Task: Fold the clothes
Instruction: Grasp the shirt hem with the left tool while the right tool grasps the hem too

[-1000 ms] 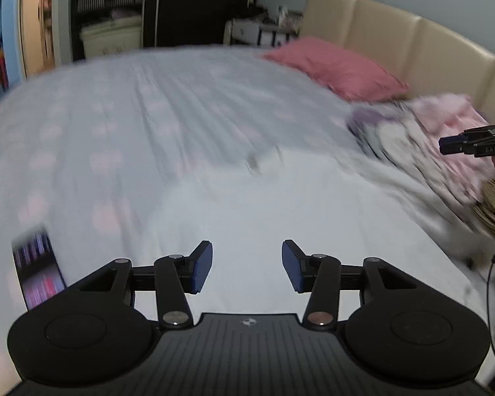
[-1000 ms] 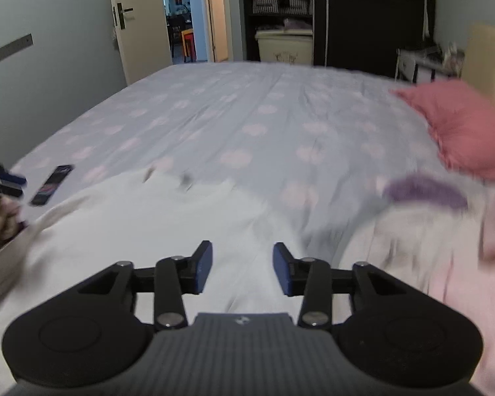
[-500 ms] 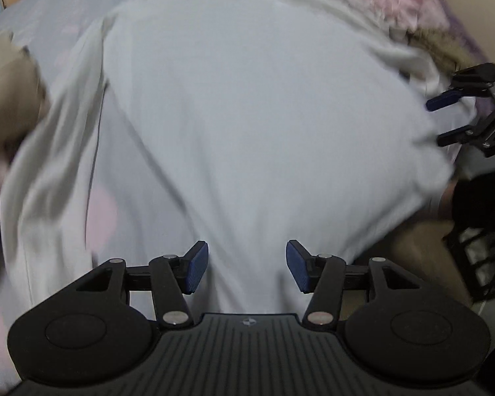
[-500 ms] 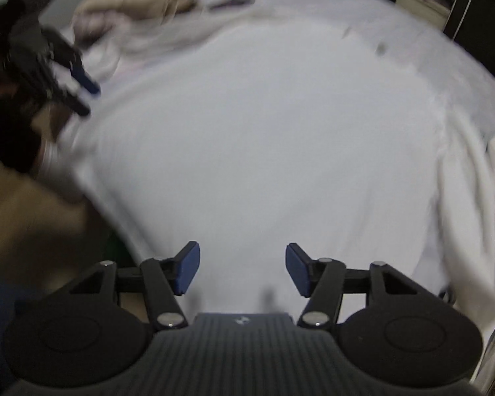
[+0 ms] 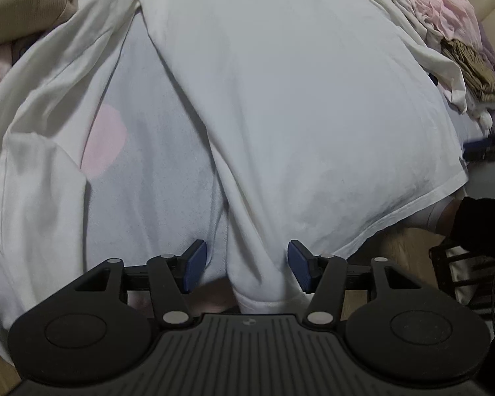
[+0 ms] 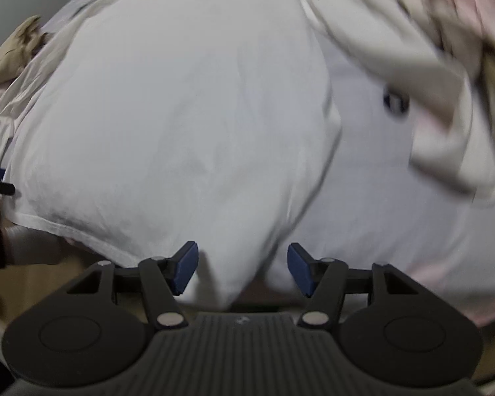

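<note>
The white shirt (image 5: 297,105) is spread on the bed (image 5: 155,151), its hem corners straddled by the wide-spread left hand-held gripper (image 5: 244,265) and right hand-held gripper (image 6: 242,269).

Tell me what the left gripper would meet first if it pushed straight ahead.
Probably the bottom corner of the white shirt: that fabric already lies between the open fingers of the left gripper, though contact depth is unclear.

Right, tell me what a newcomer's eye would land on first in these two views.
The large white long-sleeved shirt spread flat over the pale polka-dot bedsheet fills both views. Each bottom corner of its hem sits between open blue-padded fingers: the left gripper at one corner, the right gripper at the other. A crumpled heap of pink and olive clothes lies at the far right of the left view.
</note>
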Demonstrator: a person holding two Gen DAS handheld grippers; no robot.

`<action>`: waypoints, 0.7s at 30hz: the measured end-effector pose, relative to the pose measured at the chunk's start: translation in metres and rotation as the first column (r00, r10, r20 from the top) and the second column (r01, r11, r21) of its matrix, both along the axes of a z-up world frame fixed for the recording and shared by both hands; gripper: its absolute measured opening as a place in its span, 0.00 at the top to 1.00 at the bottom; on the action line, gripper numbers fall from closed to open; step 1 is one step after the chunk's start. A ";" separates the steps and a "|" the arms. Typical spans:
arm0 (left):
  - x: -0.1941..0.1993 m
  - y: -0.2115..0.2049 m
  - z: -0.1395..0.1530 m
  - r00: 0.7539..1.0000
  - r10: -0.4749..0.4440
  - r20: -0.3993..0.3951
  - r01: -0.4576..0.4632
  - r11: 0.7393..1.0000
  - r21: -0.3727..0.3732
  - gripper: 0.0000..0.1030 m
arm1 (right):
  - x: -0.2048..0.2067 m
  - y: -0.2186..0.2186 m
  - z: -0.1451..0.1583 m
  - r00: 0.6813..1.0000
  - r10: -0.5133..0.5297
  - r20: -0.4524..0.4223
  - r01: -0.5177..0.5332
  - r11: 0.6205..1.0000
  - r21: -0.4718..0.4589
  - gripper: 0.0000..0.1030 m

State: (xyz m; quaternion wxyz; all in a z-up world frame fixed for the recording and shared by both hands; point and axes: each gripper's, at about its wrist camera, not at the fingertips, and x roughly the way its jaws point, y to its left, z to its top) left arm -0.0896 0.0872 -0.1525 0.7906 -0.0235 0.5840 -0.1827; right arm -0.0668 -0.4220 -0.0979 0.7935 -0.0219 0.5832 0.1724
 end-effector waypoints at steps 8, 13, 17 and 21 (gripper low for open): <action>-0.018 -0.020 0.010 0.994 -0.102 0.039 0.099 0.993 0.068 0.49 | -0.035 0.033 -0.008 0.953 0.292 0.082 -0.283 0.953 -0.109 0.40; -0.022 -0.037 0.004 0.985 -0.169 0.024 0.166 0.981 0.096 0.49 | -0.041 0.043 -0.011 0.928 0.340 0.154 -0.302 0.926 -0.229 0.53; -0.016 -0.035 0.008 0.988 -0.152 0.028 0.150 0.986 0.071 0.49 | -0.038 0.044 -0.013 0.923 0.322 0.210 -0.255 0.922 -0.291 0.92; -0.013 -0.027 0.009 0.993 -0.118 0.027 0.117 0.992 0.054 0.49 | -0.030 0.035 0.006 0.939 0.234 0.253 -0.148 0.937 -0.315 0.95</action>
